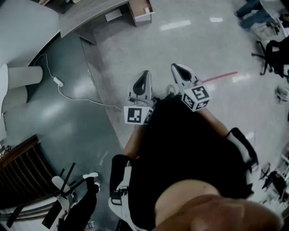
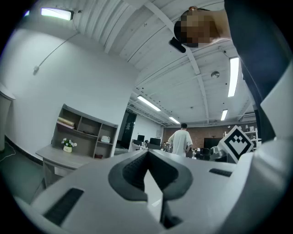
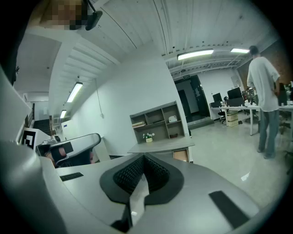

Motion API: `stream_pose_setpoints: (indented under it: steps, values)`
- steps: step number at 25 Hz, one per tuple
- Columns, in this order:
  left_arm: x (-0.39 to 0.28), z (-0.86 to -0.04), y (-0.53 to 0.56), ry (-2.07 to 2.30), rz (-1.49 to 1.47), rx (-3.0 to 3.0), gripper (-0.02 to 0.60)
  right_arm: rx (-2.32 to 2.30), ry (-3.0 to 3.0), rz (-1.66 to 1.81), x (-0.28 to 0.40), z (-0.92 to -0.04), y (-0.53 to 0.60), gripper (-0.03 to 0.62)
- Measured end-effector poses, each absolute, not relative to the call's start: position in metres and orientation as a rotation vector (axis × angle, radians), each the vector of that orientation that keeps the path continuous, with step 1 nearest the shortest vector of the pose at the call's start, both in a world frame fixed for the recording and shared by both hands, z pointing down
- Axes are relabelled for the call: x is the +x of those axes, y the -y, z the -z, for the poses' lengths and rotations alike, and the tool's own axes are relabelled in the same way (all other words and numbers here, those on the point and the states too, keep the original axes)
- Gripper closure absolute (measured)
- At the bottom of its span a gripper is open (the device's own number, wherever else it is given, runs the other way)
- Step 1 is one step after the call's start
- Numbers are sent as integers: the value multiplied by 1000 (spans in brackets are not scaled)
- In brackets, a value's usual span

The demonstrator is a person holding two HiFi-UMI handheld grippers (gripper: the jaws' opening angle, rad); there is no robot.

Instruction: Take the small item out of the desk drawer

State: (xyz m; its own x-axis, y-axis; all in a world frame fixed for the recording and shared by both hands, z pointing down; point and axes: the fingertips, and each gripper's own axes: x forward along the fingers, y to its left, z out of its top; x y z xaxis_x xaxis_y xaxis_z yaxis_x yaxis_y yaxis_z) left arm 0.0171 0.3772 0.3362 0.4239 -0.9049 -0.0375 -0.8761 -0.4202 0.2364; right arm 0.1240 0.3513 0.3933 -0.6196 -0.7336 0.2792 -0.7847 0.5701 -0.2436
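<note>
Claws forward, left claw [image 1: 144, 74] level, right claw [image 1: 178, 68] tilted down, seemingly shut

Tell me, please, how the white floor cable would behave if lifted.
Probably floppy: the cable lies in loose curves on the floor. Likely light, since it looks thin. Its small block would probably dangle and swing.

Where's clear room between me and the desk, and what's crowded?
The pale floor straight ahead is bare up to the desk. Its top is free in front of the flower pot. Crowded: the white cable on the dark floor to the left, and chairs and gear along the right edge.
</note>
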Motion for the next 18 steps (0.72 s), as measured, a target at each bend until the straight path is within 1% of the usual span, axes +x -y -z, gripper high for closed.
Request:
stream_pose_setpoints:
  steps: [18]
  values:
    - [-33, -345, -385, 1511, 268, 2508, 583, 1383, 2622, -510, 81, -396, -355, 595]
